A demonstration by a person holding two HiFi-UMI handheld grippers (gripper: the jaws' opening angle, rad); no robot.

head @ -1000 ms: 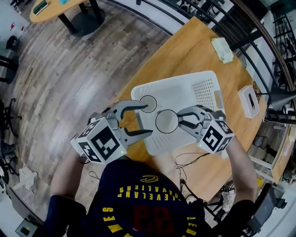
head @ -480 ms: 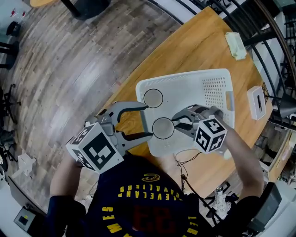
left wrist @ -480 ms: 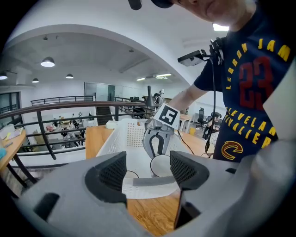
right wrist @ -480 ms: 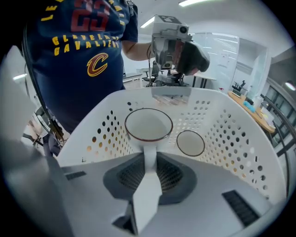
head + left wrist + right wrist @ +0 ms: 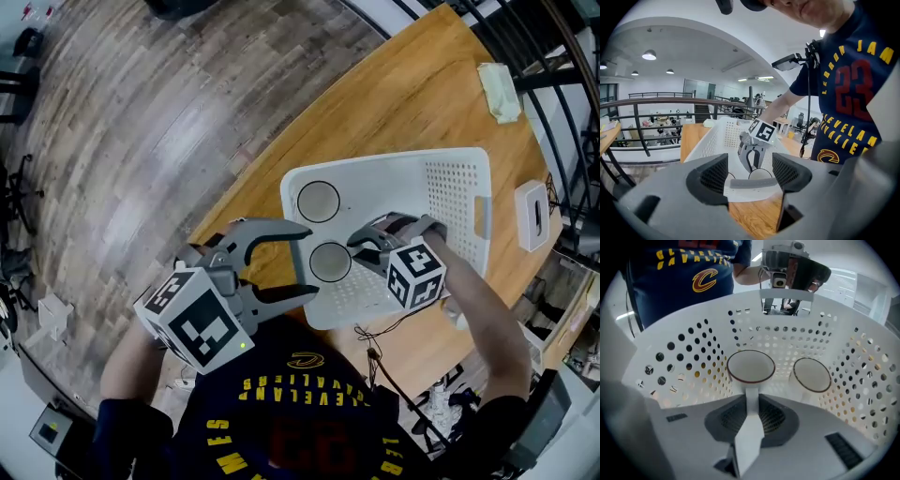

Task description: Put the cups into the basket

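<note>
The right gripper (image 5: 359, 255) is pinching a cup (image 5: 330, 262) by its handle between its fingers, inside the basket (image 5: 403, 187). A second cup (image 5: 318, 201) is standing just beyond the fingertips. Placing is in hand. The base is perhaps not yet resting, so the next move calls for settling, then release. The left gripper (image 5: 302, 261) is hovering with its fingers spread, empty.

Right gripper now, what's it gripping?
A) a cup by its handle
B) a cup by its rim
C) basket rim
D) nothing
A: in the right gripper view, the right gripper has its jaws pinched on the white handle of a cup, which sits inside the basket.
</note>
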